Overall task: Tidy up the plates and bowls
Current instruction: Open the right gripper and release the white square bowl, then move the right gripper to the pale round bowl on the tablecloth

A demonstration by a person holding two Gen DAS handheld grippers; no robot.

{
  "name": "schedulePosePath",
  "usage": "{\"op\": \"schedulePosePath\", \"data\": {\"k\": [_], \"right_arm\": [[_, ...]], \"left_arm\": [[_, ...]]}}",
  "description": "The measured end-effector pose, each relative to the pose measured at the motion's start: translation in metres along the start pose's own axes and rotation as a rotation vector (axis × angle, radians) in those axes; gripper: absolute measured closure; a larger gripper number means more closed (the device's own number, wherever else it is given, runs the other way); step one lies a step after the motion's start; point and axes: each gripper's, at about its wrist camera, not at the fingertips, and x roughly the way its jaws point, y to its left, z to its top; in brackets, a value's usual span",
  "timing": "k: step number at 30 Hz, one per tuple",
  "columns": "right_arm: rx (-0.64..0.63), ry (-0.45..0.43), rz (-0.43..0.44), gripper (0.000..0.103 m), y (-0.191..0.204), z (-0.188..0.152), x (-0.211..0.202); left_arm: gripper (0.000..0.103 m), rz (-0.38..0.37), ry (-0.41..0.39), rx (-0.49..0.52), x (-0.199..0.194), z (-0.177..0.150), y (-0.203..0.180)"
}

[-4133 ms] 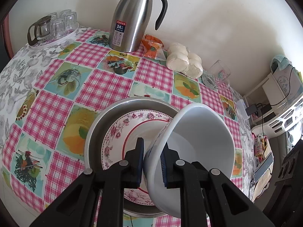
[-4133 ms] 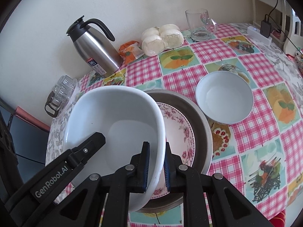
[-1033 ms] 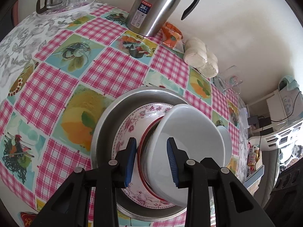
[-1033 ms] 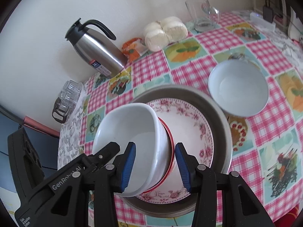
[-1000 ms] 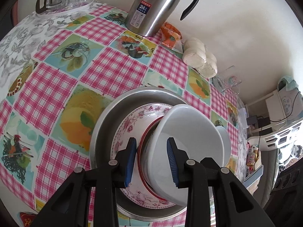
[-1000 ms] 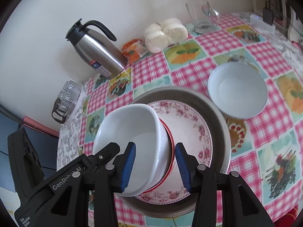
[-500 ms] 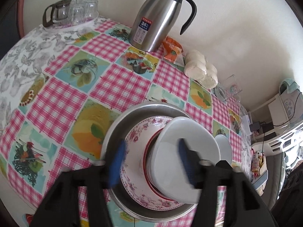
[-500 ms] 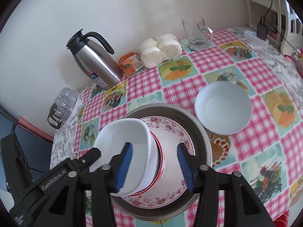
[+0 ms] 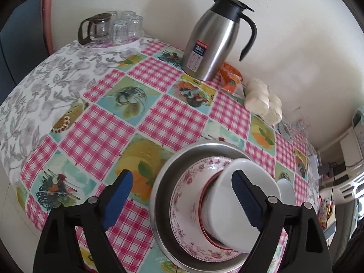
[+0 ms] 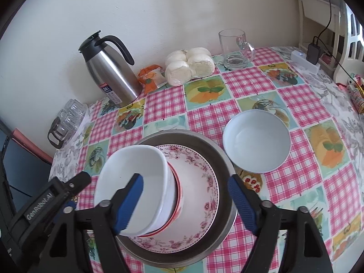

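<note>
A steel basin [image 9: 162,182] [image 10: 219,157] on the checked tablecloth holds a floral plate [image 9: 182,207] [image 10: 200,182]. A red-rimmed bowl [image 9: 201,207] [image 10: 178,195] sits in it, with a large white bowl [image 9: 224,224] [image 10: 132,175] resting tilted on top. My left gripper [image 9: 182,196] hangs over the stack's left side, jaws opening, pads clear of the bowl. My right gripper [image 10: 185,202] hovers over the stack, jaws also opening, touching nothing. A smaller white bowl [image 10: 257,145] [image 9: 285,191] stands alone to the right of the basin.
Along the wall stand a steel thermos jug [image 9: 211,38] [image 10: 109,70], an orange packet [image 10: 150,77], bagged buns [image 10: 190,64] and a glass mug [image 10: 235,49]. A tray of glasses [image 9: 113,29] sits at the far left corner. A power strip [image 10: 304,60] lies at the right.
Both grippers have let go of the large white bowl's rim and spread their jaws wide. Both have drawn back from the stack. The bowl stays tilted in the red-rimmed bowl.
</note>
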Motion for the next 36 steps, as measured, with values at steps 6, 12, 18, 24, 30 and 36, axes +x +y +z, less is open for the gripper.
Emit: {"op": "schedulePosePath", "data": {"k": [6, 12, 18, 24, 30, 36], "right_arm": [[-0.004, -0.013, -0.008, 0.009, -0.005, 0.001, -0.003], [-0.001, -0.016, -0.015, 0.008, -0.012, 0.002, -0.004], [-0.007, -0.031, -0.025, 0.0, -0.02, 0.003, -0.008], [0.006, -0.04, -0.032, 0.0, -0.034, 0.007, -0.012], [0.027, -0.053, -0.049, 0.0, -0.054, 0.011, -0.017], [0.073, -0.075, -0.089, 0.0, -0.091, 0.017, -0.024]], "left_arm": [[0.009, 0.033, -0.026, -0.036, -0.003, -0.001, 0.002], [0.009, 0.079, -0.047, -0.067, -0.006, -0.004, 0.004], [0.009, 0.09, -0.056, -0.072, -0.008, -0.009, -0.003], [0.008, 0.081, -0.091, -0.034, -0.013, -0.013, -0.017], [0.008, 0.069, -0.129, 0.028, -0.018, -0.018, -0.036], [0.008, 0.023, -0.202, 0.107, -0.03, -0.025, -0.061]]}}
